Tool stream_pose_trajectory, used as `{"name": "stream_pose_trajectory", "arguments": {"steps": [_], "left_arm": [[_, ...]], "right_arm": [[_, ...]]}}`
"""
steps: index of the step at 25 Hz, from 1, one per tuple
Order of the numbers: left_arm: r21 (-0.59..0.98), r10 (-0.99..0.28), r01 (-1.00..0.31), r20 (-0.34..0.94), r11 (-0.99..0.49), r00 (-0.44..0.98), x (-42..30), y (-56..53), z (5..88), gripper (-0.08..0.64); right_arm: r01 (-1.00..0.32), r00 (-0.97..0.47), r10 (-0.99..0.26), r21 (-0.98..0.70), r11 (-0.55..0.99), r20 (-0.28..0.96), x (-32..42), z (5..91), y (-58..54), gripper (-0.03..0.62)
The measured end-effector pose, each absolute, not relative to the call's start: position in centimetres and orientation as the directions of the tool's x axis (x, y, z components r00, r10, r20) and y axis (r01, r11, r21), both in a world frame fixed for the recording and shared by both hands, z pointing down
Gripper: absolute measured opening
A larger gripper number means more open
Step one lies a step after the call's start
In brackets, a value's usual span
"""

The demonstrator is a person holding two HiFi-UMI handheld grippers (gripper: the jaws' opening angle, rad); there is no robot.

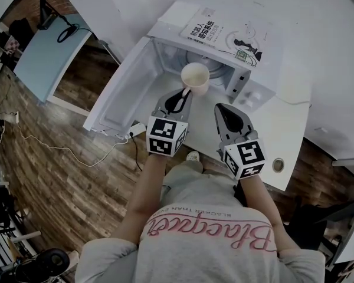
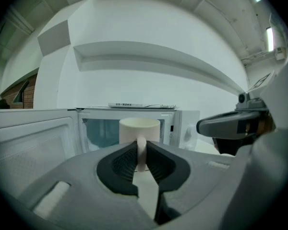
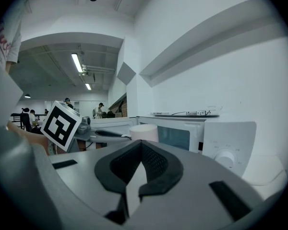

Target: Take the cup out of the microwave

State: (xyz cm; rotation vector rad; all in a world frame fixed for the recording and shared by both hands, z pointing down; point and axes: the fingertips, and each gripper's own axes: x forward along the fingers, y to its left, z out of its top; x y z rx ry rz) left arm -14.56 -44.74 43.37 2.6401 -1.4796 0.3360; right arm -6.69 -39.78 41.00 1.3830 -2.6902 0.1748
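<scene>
left gripper view alone shows us the left gripper (image 2: 141, 150) clamped on the cup (image 2: 139, 127) handle; head view alone shows its open mouth. cup upright, axis vertical, handle pointing away from the microwave (image 2: 185, 126), just outside its opening. right gripper (image 3: 140, 147) closed, empty. cup base hidden.

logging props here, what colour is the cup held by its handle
Plain cream-white, no pattern; the cup shows best in the left gripper view.
</scene>
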Motion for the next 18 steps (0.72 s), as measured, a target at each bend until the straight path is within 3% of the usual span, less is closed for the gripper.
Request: {"name": "stream_pose_trajectory", "arguments": {"steps": [18], "left_arm": [[-0.037,-0.837,-0.849,0.196,-0.527,0.511,-13.7,-41.5,38.2,0.044]], "right_arm": [[-0.798,-0.600,-0.797,0.023,0.603,0.069,-6.3,37.0,-39.0,0.009]]}}
